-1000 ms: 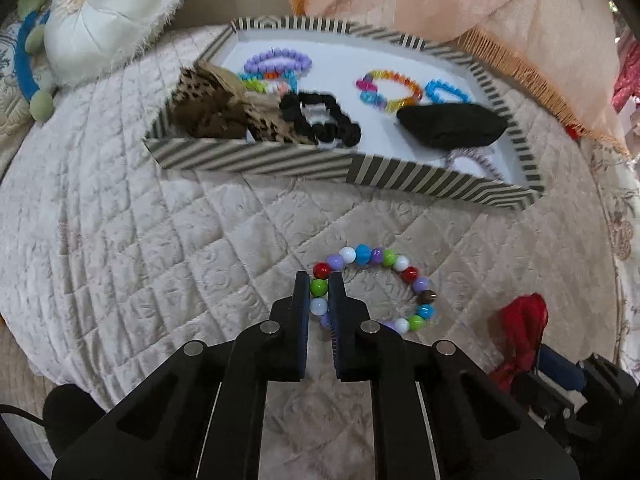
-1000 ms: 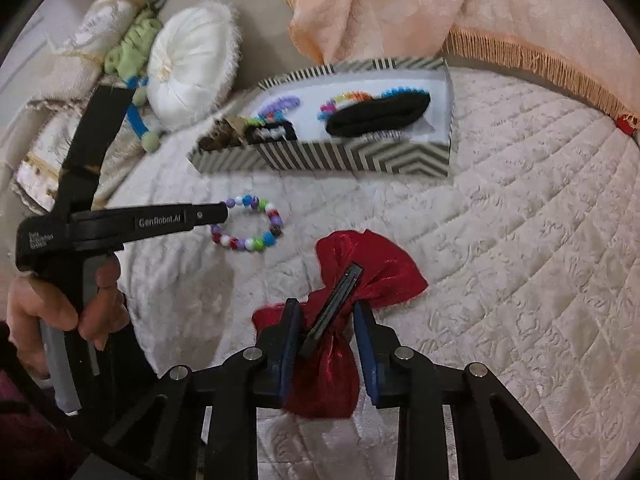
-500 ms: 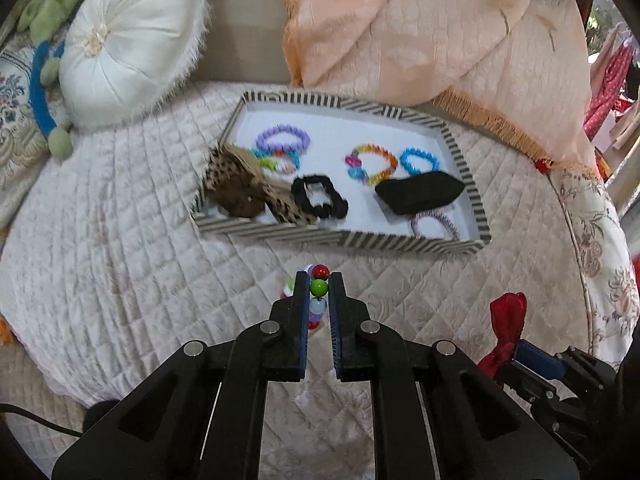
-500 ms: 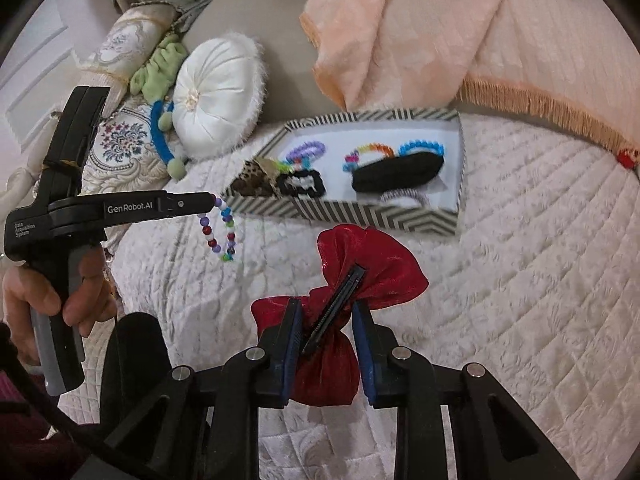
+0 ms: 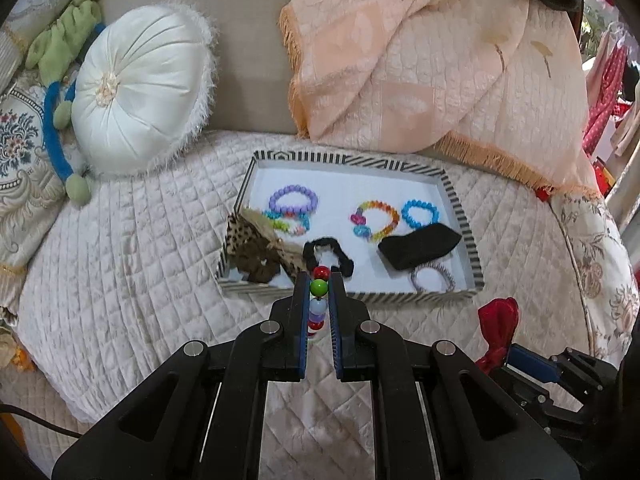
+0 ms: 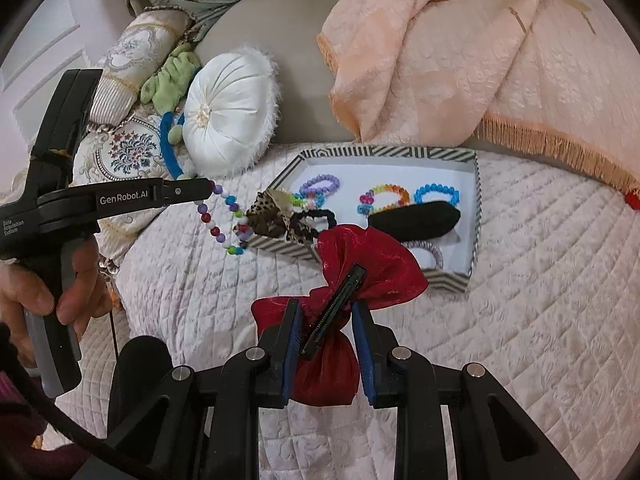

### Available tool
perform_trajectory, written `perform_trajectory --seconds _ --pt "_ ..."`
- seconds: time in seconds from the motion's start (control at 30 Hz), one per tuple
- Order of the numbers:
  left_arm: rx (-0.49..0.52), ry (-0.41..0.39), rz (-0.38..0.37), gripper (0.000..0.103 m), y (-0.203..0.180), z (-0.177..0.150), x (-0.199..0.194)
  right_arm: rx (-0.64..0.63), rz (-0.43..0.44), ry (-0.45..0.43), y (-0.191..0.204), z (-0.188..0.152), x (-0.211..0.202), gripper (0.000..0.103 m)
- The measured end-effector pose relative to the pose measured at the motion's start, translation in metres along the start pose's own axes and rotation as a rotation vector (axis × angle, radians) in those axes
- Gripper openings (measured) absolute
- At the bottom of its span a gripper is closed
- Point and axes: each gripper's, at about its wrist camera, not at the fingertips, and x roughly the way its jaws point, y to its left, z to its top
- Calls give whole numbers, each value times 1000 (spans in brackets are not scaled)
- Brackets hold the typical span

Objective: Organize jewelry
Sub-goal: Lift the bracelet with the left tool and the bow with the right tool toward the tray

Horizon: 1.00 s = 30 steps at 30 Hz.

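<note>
Now multicoloured bead bracelet (image 6: 224, 220) pinched by left gripper (image 5: 319, 280), loop hanging downward just left of striped tray (image 6: 475, 216), above quilt (image 6: 520, 300), red bow clip (image 6: 360, 280) clamped in right gripper (image 6: 325, 312), clip bar slanting toward tray, tray holding bracelets, scrunchies.

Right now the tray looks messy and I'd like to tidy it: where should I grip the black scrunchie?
Grip the black scrunchie across its near band, coming from above; it lies flat as an open loop, the leopard-print bow crowding its left.
</note>
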Motion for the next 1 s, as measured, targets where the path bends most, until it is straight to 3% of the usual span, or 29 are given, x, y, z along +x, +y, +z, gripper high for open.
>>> perform_trajectory --seconds 1.0 --pt "24 8 80 8 -1 63 43 22 -30 13 -40 58 38 25"
